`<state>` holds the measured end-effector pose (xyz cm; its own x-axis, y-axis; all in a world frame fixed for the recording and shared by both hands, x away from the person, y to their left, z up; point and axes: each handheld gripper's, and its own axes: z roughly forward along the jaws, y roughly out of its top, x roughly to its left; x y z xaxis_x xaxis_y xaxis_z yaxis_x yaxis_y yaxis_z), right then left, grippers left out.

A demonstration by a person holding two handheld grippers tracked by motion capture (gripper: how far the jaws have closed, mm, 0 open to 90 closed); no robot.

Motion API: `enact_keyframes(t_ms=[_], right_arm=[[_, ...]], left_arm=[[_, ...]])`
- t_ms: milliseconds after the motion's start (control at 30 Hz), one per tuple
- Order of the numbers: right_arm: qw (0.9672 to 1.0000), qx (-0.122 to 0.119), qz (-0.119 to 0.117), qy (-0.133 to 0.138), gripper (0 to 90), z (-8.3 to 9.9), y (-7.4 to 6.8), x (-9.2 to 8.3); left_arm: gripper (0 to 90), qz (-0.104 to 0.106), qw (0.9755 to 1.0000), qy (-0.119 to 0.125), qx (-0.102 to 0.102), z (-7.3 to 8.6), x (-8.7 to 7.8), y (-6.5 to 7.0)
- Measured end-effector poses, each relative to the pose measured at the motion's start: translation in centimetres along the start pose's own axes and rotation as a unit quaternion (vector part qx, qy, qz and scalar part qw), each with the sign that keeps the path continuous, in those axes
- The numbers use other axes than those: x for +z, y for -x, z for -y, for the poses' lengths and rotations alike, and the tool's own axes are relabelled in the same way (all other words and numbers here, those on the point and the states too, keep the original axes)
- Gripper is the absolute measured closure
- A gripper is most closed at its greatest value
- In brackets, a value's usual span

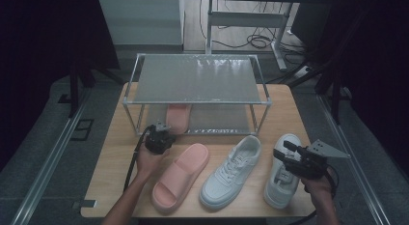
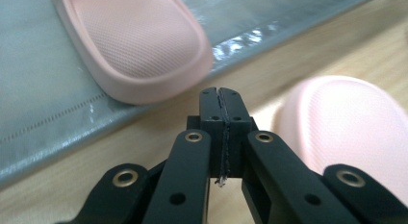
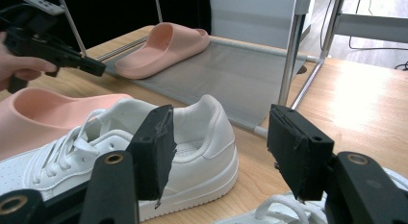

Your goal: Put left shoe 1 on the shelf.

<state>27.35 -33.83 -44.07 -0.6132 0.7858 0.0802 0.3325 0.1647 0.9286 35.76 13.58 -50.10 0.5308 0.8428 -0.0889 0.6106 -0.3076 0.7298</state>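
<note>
Pink slippers [image 1: 179, 175], white sneakers [image 1: 231, 171]: unmarked.

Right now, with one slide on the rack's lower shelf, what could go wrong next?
1. The left gripper is shut and empty beside the pink slide on the table; reaching in shut may just nudge it.
2. The right gripper is open above two white sneakers lying close together, so it could bump the wrong one.

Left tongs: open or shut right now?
Shut. In the left gripper view the left tongs have their pads pressed flat together with nothing between, just short of the slide on the rack's lower shelf.
</note>
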Motion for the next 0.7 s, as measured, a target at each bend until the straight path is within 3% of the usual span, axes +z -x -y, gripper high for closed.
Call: enact_keyframes(t_ms=[333, 700], right_arm=[[1.0000, 0.001, -0.001, -0.002, 42.9, 0.0, 0.0, 0.1], [1.0000, -0.001, -0.001, -0.003, 42.9, 0.0, -0.2, 0.1]], left_arm=[[90.0, 0.029, 0.9995, 0.014, 0.004, 2.1, -3.0, 1.1], [89.5, 0.063, 0.9969, 0.046, 0.004, 5.2, -7.2, 2.9]])
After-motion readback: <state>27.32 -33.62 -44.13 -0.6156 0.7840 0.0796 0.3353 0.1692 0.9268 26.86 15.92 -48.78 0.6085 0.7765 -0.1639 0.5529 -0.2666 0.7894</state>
